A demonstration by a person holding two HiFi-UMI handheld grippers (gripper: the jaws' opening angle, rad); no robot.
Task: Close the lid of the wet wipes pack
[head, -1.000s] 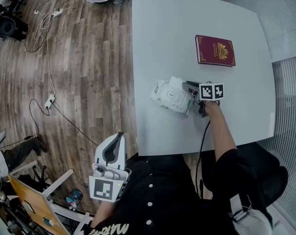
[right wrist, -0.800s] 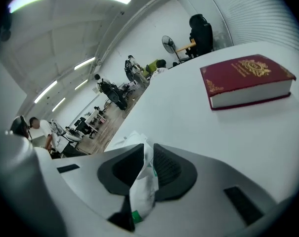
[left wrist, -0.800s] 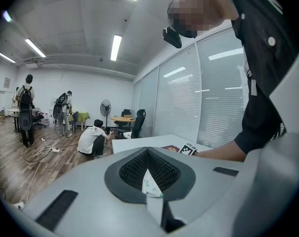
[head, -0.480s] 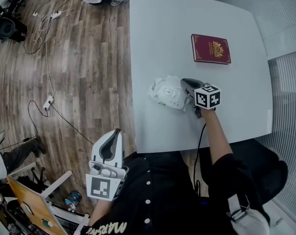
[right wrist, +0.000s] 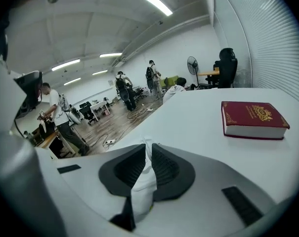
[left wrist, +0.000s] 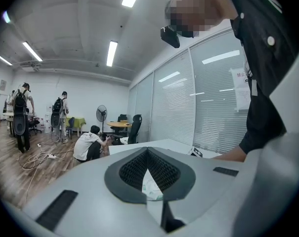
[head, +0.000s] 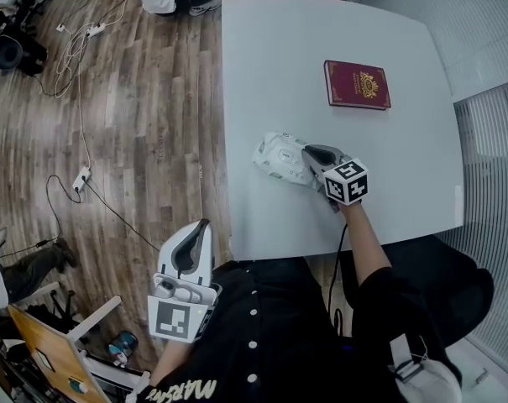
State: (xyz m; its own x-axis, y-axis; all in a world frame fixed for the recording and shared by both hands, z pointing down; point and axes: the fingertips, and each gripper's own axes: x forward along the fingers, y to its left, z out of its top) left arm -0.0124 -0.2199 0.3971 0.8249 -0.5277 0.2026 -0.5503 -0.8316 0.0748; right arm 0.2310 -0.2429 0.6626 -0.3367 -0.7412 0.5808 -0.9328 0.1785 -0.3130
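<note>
A wet wipes pack lies near the left edge of a white counter. The right gripper, jaws narrow, pinches a white part of it, likely the lid, to fold it shut. The left gripper, jaws together and empty, hangs off the counter, unneeded.

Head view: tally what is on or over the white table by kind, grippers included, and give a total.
wet wipes pack: 1
dark red book: 1
right gripper: 1
Total: 3
</note>
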